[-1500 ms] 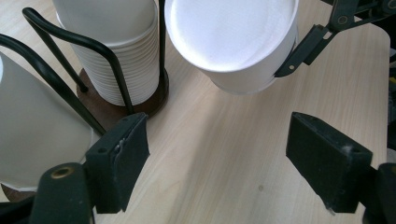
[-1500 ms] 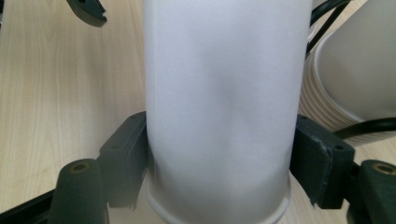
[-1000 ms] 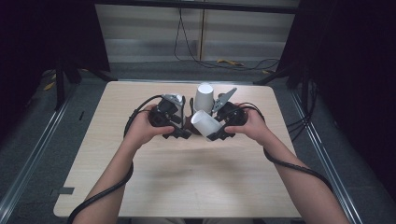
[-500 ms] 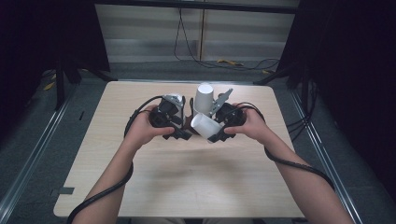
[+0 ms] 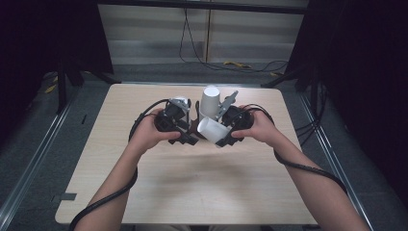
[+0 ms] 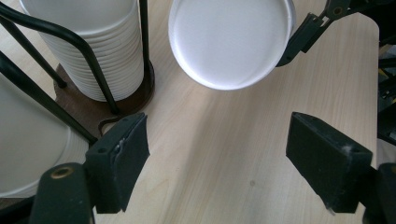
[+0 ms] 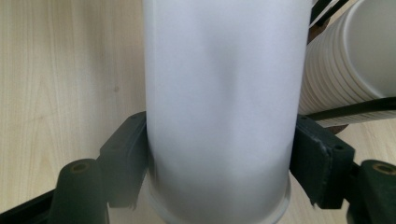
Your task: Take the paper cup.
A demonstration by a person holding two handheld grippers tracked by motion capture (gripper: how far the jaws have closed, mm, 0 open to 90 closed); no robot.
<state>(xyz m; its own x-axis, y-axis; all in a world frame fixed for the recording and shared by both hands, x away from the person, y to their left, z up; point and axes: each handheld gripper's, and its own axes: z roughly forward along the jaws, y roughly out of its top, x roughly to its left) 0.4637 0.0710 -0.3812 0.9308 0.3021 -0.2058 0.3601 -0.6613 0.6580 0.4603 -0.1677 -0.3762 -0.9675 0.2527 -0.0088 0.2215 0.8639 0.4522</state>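
Note:
My right gripper (image 5: 220,138) is shut on a single white paper cup (image 5: 213,131), held tilted on its side above the table's middle. In the right gripper view the cup (image 7: 219,93) sits squeezed between both black pads (image 7: 128,154). My left gripper (image 5: 186,138) is just to the cup's left, its jaws wide open and holding nothing. In the left gripper view, the left gripper (image 6: 217,154) faces the cup's round bottom (image 6: 232,42). A stack of white cups (image 5: 210,100) stands upright in a black wire holder (image 6: 105,70) just behind both grippers.
The light wooden table (image 5: 192,192) has bare room in front of the hands. The holder's brown base (image 6: 93,109) carries a second cup stack (image 6: 28,140) beside the first. Cables (image 5: 298,166) trail from both grippers. Dark floor and cables lie beyond the far edge.
The right gripper has carried the held cup slightly toward the person, away from the stack. The left gripper has hardly moved.

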